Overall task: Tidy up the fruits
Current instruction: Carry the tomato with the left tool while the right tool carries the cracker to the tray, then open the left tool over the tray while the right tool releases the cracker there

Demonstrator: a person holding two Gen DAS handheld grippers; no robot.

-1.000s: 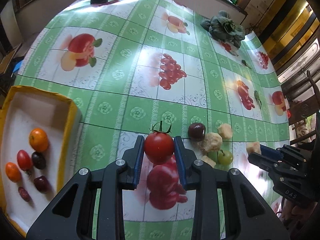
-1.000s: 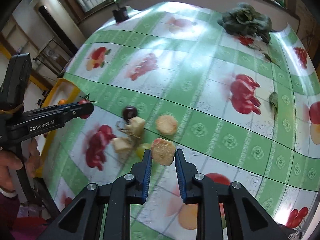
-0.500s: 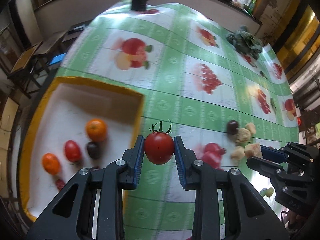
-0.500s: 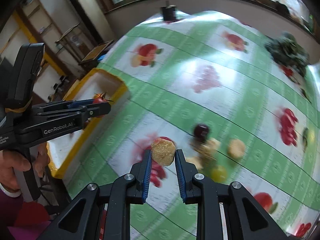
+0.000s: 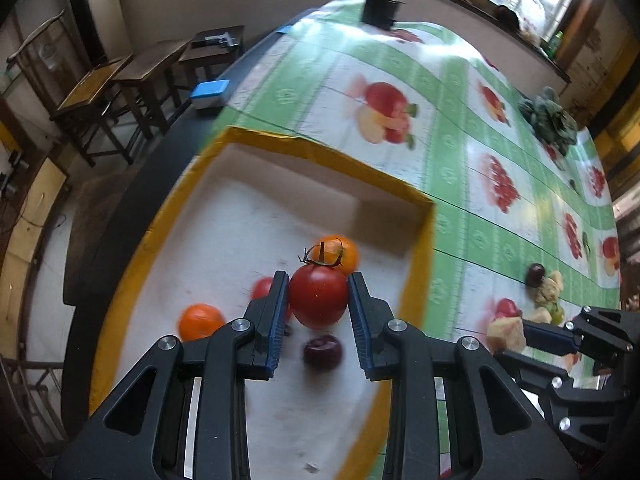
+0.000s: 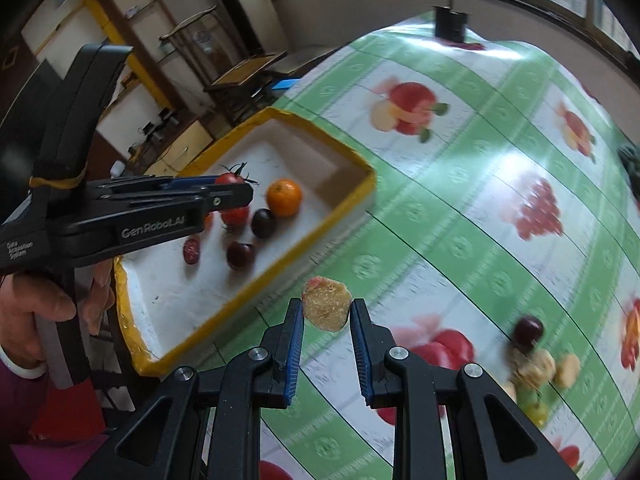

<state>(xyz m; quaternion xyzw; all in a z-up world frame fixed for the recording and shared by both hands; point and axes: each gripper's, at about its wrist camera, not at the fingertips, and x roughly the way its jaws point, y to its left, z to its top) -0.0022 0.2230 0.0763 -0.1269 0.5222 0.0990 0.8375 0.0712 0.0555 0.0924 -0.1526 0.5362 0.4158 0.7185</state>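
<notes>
My left gripper (image 5: 319, 300) is shut on a red tomato (image 5: 318, 298) with a green stem and hangs over the yellow-rimmed white tray (image 5: 422, 264). In the tray lie an orange (image 5: 343, 254), a second orange fruit (image 5: 200, 321), a dark plum (image 5: 322, 352) and several other small fruits. My right gripper (image 6: 326, 314) is shut on a tan, rough fruit chunk (image 6: 326, 307) above the tablecloth, just right of the tray (image 6: 320, 236). The left gripper (image 6: 236, 192) with its tomato (image 6: 229, 178) shows in the right wrist view, and the right gripper (image 5: 510, 334) in the left wrist view.
A dark plum (image 6: 528, 330), pale chunks (image 6: 536, 368) and a green fruit (image 6: 534, 408) lie loose on the green fruit-print tablecloth (image 6: 460, 208). Leafy greens (image 5: 554, 120) and a black pot (image 5: 378, 8) stand farther off. Wooden chairs (image 5: 116, 92) stand beyond the table's left edge. A hand (image 6: 48, 304) holds the left gripper.
Both grippers have travelled left across the table with their loads. The left one went from the loose fruit pile to above the tray; the right one now hangs close beside the tray.
</notes>
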